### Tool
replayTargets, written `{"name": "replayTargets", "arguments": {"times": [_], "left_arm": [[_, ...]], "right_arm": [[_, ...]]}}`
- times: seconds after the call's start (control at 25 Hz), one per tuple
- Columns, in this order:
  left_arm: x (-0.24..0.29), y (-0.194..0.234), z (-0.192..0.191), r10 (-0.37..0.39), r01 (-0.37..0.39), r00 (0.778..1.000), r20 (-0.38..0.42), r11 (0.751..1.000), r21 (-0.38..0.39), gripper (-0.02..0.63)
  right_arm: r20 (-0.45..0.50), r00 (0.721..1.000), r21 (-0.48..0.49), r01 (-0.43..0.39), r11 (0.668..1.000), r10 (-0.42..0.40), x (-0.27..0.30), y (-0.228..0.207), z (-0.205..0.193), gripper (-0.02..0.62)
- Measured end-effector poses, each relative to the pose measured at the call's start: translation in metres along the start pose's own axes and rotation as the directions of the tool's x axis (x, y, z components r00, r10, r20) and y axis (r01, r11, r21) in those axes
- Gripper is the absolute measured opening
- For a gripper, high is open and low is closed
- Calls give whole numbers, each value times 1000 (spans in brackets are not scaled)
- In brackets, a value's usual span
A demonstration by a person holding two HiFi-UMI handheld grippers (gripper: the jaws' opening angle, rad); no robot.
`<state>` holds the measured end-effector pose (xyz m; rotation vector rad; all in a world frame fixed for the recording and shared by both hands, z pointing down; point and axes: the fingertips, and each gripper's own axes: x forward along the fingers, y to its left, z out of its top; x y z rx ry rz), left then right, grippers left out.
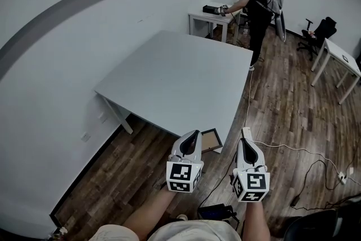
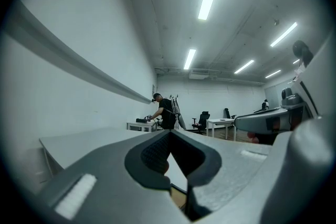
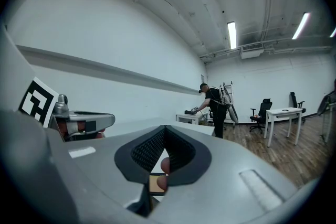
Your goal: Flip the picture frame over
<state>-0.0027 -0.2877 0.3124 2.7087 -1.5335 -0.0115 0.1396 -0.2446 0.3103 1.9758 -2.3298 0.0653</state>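
The picture frame [image 1: 212, 140] lies flat at the near right corner of the big table [image 1: 169, 73], a smooth, matte, pale grey slab on slim white legs. The frame is a thin dark rectangular border around a plain brown panel that faces up, and its left part is hidden in the head view behind the left gripper [image 1: 195, 134]. That gripper hangs just over the table's near edge with its two grey plastic jaws pressed together into one tapered point, clenched on nothing. In the left gripper view the left gripper [image 2: 170, 134] shows its dark, finely ribbed pads meeting at the tip, with a diamond-shaped gap behind them, and a sliver of the frame [image 2: 178, 198] shows low in that gap. The right gripper [image 1: 246, 143] is held just beside the table corner, to the right of the frame and apart from it, its jaws likewise closed and empty. In the right gripper view the right gripper [image 3: 164, 128] shows the same meshed pads touching at the tip, and the brown panel of the frame [image 3: 156, 184] shows through the opening below. Each gripper carries a white cube printed with black square markers [image 1: 184, 176] near the hand. The floor [image 1: 282, 104] is dark wood plank with thin cables [image 1: 307, 166] trailing across it. Well beyond the table a person in black [image 1: 256, 3] bends over a small white table [image 1: 207, 17], and a black office chair [image 1: 320, 31] stands farther right.
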Motion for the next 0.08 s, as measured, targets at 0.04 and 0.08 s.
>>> {"name": "replayTargets", "arguments": {"times": [0.04, 0.08], "left_arm": [[0, 2, -1, 2, -2, 1000, -2, 1000, 0, 2], [0, 4, -1, 4, -4, 1000, -3, 1000, 0, 2]], "right_arm": [[0, 1000, -1, 1, 1000, -1, 1, 1, 0, 23], [0, 1000, -2, 1, 1000, -1, 1, 1, 0, 23]]}}
